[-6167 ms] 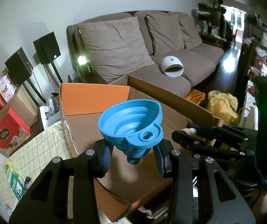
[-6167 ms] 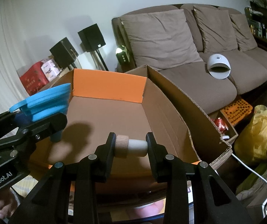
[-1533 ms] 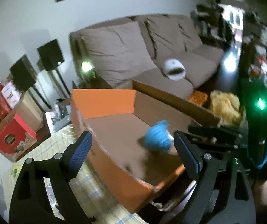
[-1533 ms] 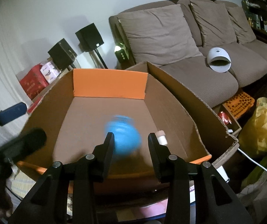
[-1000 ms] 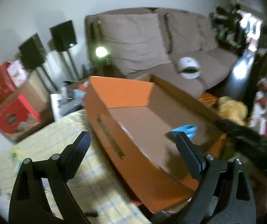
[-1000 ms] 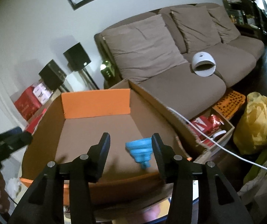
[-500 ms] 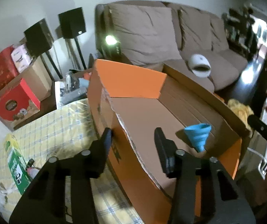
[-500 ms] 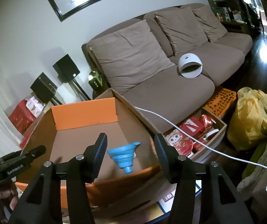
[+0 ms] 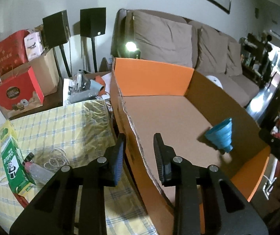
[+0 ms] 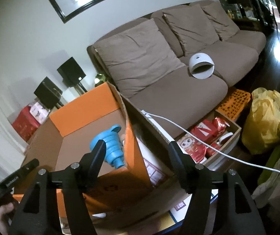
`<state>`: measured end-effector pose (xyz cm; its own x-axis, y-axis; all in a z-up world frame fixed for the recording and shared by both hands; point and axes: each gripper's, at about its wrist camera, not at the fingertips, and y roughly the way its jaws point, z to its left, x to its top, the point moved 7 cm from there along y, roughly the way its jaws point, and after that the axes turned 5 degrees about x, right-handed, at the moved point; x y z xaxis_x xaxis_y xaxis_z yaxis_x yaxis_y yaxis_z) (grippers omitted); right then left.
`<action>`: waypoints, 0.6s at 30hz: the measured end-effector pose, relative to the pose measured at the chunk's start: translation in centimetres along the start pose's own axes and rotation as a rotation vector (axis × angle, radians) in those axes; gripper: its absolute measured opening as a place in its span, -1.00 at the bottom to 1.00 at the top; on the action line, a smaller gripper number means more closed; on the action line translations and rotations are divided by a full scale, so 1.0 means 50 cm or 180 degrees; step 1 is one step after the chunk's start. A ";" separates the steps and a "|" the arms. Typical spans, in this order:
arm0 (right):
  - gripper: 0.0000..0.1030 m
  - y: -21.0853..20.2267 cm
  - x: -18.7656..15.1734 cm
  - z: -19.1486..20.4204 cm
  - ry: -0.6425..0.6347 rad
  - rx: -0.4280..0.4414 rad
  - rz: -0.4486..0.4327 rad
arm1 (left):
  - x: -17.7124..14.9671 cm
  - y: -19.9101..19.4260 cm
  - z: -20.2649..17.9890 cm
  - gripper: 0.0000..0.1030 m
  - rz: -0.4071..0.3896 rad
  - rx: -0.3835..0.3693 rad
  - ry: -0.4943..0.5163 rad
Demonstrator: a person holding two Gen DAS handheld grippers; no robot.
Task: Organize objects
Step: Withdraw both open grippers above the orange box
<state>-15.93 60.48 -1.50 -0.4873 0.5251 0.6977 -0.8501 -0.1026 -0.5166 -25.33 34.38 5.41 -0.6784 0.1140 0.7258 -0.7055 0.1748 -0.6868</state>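
With the funnel (image 9: 221,136) already in the box (image 9: 153,78), next items — carton (image 9: 12,160), bottle (image 9: 37,171) — lie at 9 o'clock of the L gripper (image 9: 138,150), jaws just narrowed, empty; R gripper (image 10: 137,156) widening, empty.

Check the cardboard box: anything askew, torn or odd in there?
Two things. The blue funnel lies tipped on its side on the floor of the cardboard box, spout toward the near orange end, not upright. The box's left wall has a ragged, torn-looking top edge. Nothing looks spilled.

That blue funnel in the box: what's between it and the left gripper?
In the left wrist view, only bare cardboard floor separates the blue funnel from the left gripper.
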 end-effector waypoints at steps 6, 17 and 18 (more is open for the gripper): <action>-0.46 0.020 -0.017 0.033 -0.0386 -0.0060 0.0214 | 0.004 -0.002 -0.013 -0.47 -0.0069 -0.0011 -0.0076; -0.90 -0.010 0.002 0.046 -0.0479 -0.0150 -0.0068 | -0.010 -0.012 -0.003 -0.47 -0.0146 -0.0042 -0.0170; -0.88 -0.007 0.002 0.041 -0.0443 -0.0121 -0.0055 | -0.010 -0.012 -0.002 -0.47 -0.0153 -0.0052 -0.0185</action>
<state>-16.08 58.83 -0.22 -0.4979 0.4040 0.7674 -0.8517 -0.0610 -0.5205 -24.53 34.33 5.46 -0.6550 0.0482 0.7541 -0.7343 0.1948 -0.6502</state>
